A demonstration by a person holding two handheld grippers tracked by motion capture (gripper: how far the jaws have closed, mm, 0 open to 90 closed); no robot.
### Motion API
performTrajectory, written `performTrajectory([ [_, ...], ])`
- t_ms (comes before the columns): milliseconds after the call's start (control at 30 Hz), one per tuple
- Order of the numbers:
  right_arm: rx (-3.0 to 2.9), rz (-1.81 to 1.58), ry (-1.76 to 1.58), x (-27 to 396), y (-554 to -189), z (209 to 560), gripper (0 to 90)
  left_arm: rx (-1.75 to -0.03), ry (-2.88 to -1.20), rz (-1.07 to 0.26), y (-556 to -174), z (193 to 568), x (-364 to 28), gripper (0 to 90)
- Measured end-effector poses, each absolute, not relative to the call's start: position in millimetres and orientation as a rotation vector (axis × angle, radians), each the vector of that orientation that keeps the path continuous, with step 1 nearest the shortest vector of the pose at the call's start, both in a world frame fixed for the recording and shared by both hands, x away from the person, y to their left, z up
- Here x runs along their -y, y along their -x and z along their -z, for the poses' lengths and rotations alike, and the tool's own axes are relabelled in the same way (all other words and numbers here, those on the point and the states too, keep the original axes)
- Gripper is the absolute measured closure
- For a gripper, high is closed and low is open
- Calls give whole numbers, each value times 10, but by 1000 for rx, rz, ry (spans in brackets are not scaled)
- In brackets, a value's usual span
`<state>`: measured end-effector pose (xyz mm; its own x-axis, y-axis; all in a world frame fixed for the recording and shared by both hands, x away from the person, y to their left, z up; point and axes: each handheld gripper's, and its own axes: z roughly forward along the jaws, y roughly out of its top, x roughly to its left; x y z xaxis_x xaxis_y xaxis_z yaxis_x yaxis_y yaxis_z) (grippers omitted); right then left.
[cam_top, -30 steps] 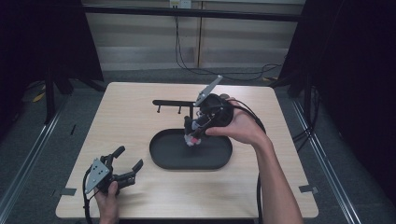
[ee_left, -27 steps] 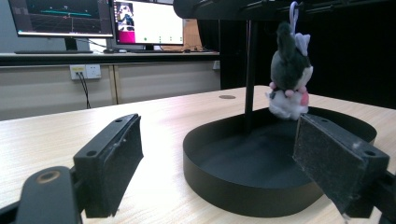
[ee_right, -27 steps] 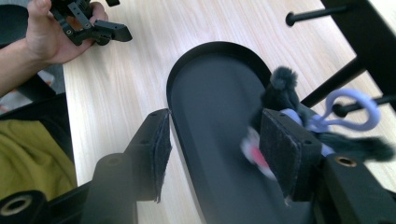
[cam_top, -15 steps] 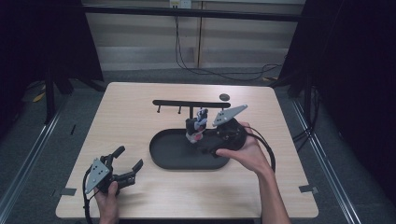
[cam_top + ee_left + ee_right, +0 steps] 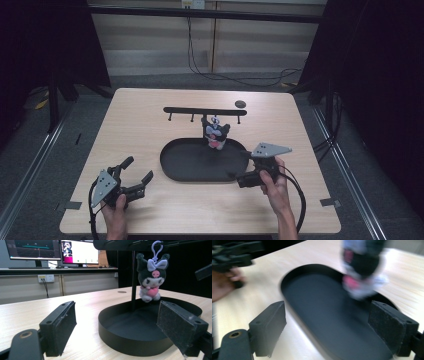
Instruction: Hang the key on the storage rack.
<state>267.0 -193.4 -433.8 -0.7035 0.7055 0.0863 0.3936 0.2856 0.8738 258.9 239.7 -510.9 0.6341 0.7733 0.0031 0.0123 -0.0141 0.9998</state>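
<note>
Withdrawn from the rack, the right gripper [image 5: 243,178] now sits near the table's front right, jaws spread wide and empty.

Hanging by its clip from the black T-shaped metal rack [image 5: 205,111], the small black-and-white plush keychain toy [image 5: 216,134] dangles above the black oval tray [image 5: 186,169]; hanging appears complete, and nothing visibly remains. The left gripper [image 5: 136,181] rests front left on the pale wooden table [image 5: 140,120], jaws likewise wide and empty. Motion blur smears the right gripper view, so the toy's clip is unclear there.

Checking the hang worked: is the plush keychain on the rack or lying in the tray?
On the rack: the plush keychain dangles by its clip above the tray.
</note>
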Motion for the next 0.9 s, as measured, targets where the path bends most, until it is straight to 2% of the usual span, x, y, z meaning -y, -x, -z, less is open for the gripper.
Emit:
performTrajectory([
  [267,-1876,-1310,-1095,2009,-2401,4763,148,-697,-1477,-688,-2589,5109,-2397,154],
  [400,-1749,-1322,-1128,2009,-2343,4945,184,-697,-1476,-689,-2589,5109,-2396,154],
  [900,-1456,-1497,-946,2044,-2107,5125,142,-698,-1479,-696,-2586,5109,-2400,154],
])
